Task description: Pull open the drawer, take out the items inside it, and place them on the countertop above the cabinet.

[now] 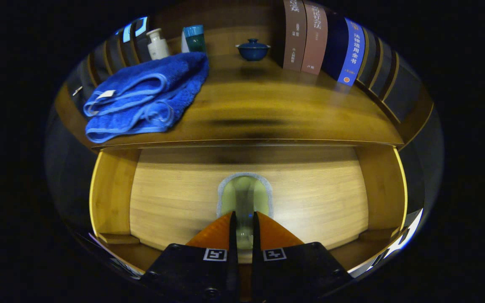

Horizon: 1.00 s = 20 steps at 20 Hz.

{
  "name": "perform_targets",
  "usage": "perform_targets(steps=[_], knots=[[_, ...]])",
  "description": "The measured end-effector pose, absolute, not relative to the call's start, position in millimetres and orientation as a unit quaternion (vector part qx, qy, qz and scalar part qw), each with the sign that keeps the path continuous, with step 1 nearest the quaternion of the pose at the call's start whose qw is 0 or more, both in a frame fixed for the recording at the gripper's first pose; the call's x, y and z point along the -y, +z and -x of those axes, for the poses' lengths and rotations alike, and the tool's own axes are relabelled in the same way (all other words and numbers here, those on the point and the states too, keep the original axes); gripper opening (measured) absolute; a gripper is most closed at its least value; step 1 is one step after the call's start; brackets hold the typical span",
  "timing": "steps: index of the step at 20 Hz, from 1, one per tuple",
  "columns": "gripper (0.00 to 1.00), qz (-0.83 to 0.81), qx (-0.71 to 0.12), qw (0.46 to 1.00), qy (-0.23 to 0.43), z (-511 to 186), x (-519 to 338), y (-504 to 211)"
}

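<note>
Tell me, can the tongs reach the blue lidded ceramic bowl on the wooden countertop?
Probably not yet: the tongs seem shut on a pale green pad in the open wooden drawer, so they are occupied. Nothing stands before the blue lidded bowl.

The one camera rides on the tongs (244, 221) and looks forward along their two nearly closed fingers, tilted slightly downward into the open drawer (175, 202) (close, just ahead of the fingertips). Beyond, toward twelve o'clock, it takes in the desk (267, 113) top from slightly above, with the books (305, 38) at one o'clock.
</note>
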State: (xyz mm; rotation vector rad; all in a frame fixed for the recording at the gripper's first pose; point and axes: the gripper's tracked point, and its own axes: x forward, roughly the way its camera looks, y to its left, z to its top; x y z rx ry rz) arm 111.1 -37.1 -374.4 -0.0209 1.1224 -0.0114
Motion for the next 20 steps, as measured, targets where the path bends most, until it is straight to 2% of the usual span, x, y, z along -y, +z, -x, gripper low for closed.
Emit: perform_targets(steps=[7,11,20], knots=[[0.16,-0.014,-0.492,0.870,0.028,-105.6,15.9,-289.2],[0.16,0.009,-0.468,0.884,0.017,-153.3,25.9,-253.9],[0.16,0.021,-0.496,0.868,-0.012,-255.5,37.3,-282.5]])
